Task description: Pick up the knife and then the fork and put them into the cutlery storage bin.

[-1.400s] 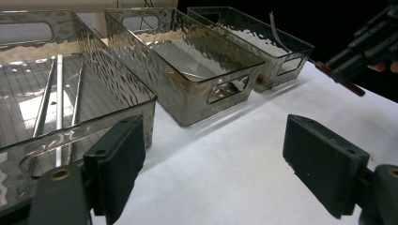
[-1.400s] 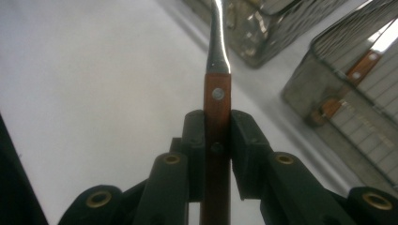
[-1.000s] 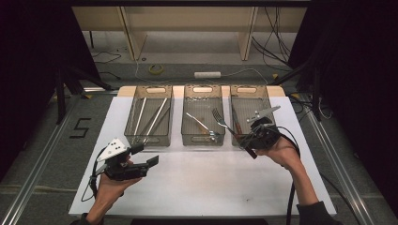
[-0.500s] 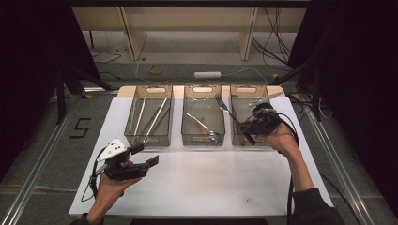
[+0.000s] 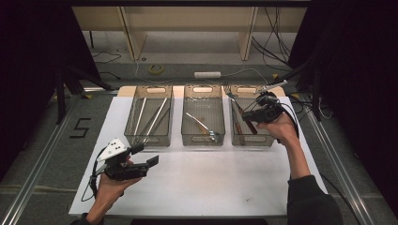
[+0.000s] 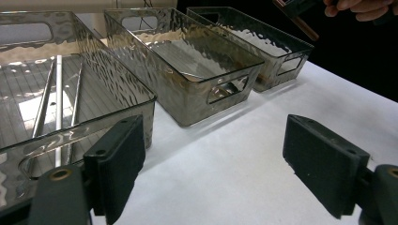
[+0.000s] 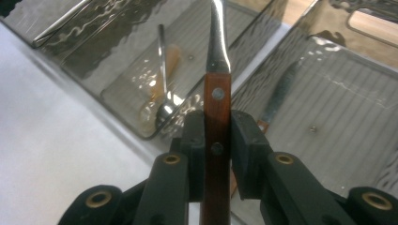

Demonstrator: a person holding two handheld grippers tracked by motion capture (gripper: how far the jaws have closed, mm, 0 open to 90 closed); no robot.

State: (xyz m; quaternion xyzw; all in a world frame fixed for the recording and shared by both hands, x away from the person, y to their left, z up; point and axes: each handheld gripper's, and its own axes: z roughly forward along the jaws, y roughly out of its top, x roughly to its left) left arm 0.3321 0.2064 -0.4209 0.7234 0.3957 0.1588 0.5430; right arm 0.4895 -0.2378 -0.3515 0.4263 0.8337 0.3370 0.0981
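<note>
I hold my right gripper [image 5: 251,115] up in the upper right of the high view, over the right bin [image 5: 270,140], and its jaws squeeze tight on the wooden handle of a fork [image 7: 217,117]. In the right gripper view the handle runs straight up the middle of the frame between the two black pads [image 7: 195,140], with two small rivets in the wood and the shiny metal neck going off the top edge. In the high view the fork's prongs [image 5: 229,95] poke toward the back of the table, above the gap between the middle bin [image 5: 202,138] and the right bin. A knife [image 7: 277,98] with a dark blade lies flat in the right bin, right of the fork in that view. A spoon [image 7: 163,101] lies in the middle bin, left of the fork. My left gripper [image 5: 143,155] sits low in the lower left of the high view, over the white mat [image 5: 211,187], with its jaws spread wide and nothing between them. In the left gripper view the left bin [image 6: 117,110] is just past my left pad [image 6: 117,159], with long metal sticks [image 6: 58,108] lying in it.
</note>
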